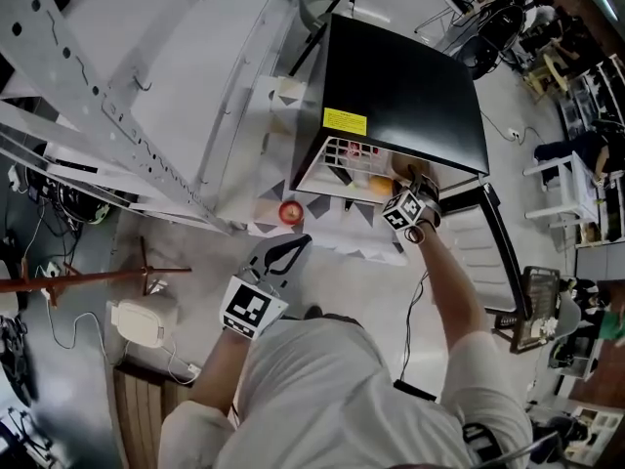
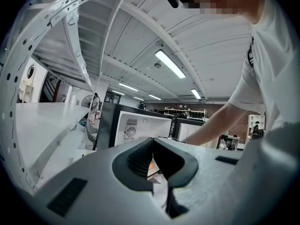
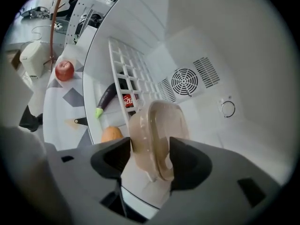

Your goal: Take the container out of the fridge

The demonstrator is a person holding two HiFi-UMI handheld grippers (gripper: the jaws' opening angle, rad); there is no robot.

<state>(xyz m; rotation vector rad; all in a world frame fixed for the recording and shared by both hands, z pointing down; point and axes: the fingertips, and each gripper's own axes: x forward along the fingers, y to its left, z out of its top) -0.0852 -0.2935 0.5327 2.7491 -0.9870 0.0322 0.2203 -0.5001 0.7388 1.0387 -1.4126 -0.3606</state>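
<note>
The black fridge [image 1: 400,86] stands open, its white inside [image 3: 206,41] facing me. A beige see-through container [image 3: 157,130] with a lid lies tilted on the fridge floor. My right gripper [image 3: 150,156] reaches into the fridge [image 1: 415,186] with its jaws spread either side of the container; I see no pad pressing on it. In the head view the container [image 1: 405,171] shows only as a brownish patch beside the gripper. My left gripper [image 1: 283,254] hangs shut and empty outside the fridge, near my chest, its jaws [image 2: 152,161] closed together.
Inside the fridge are a white wire shelf [image 3: 131,74], an eggplant [image 3: 107,100], a red can [image 3: 127,100] and an orange [image 3: 111,135]. A red apple [image 1: 289,212] lies on the patterned mat outside. The fridge door [image 1: 493,252] stands open on the right. White metal racking [image 1: 98,115] runs along the left.
</note>
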